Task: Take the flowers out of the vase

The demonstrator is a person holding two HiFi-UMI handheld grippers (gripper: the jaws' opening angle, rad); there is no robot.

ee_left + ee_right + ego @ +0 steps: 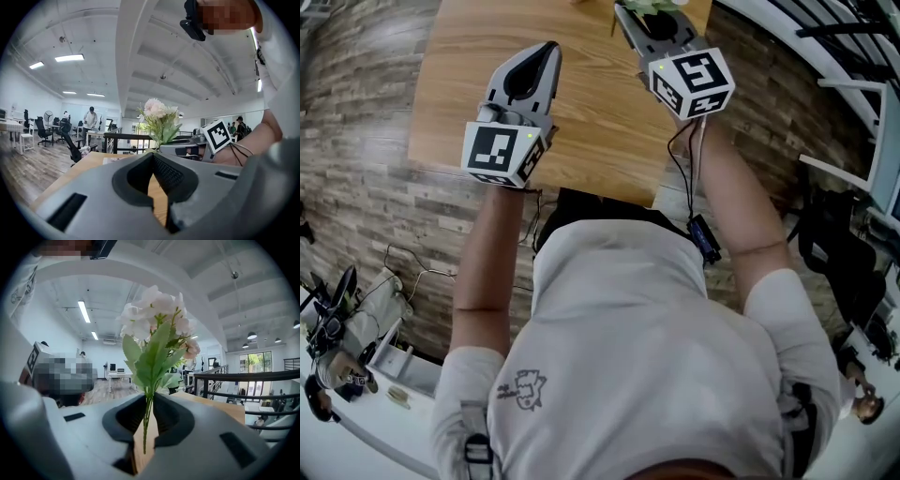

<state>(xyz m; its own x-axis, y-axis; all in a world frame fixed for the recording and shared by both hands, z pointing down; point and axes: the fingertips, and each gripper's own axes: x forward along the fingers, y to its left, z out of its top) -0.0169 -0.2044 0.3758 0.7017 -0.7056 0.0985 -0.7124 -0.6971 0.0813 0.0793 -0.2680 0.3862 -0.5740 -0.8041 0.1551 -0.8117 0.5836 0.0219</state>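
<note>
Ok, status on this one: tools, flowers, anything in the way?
Right tool shut on flowers, gripped at the stems, over the table. Left tool shut, empty. No vase in view; nothing blocking.

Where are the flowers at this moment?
The flowers are held by the stem in the right claw, above the wooden table. They are at the top edge of the head view, right of the left claw.
</note>
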